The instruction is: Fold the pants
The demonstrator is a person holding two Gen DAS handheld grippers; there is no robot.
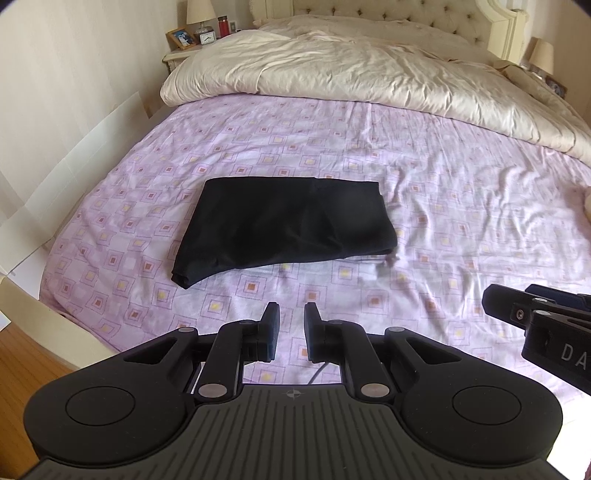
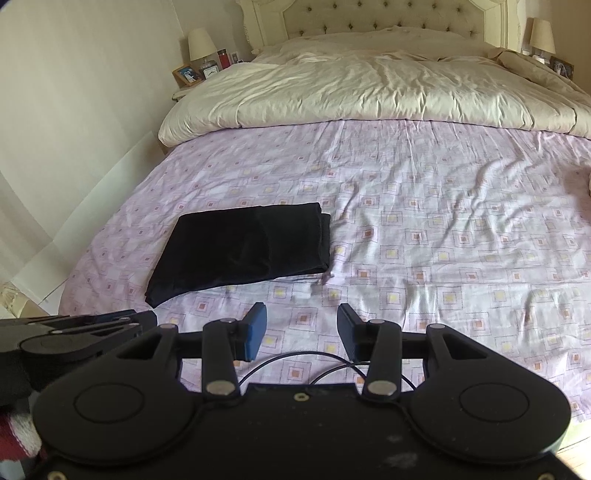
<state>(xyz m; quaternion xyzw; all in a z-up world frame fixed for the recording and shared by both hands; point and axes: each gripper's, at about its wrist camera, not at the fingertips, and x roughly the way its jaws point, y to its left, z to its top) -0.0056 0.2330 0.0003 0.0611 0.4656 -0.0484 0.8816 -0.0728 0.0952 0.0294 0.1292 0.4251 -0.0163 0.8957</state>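
Note:
The black pants [image 1: 284, 225] lie folded into a flat rectangle on the purple patterned bed sheet [image 1: 424, 221]. They also show in the right wrist view [image 2: 243, 247], left of centre. My left gripper [image 1: 291, 314] is open and empty, held above the sheet just in front of the pants. My right gripper [image 2: 302, 314] is open and empty, to the right of the pants and nearer the foot of the bed. The right gripper's body shows at the right edge of the left wrist view [image 1: 535, 317]. The left gripper's body shows at the left of the right wrist view [image 2: 81, 328].
A rumpled cream duvet [image 1: 351, 70] covers the head half of the bed, against a tufted headboard [image 2: 388, 18]. A nightstand with a lamp [image 1: 200, 14], a photo frame and a clock stands at the far left. A white wall runs along the bed's left side.

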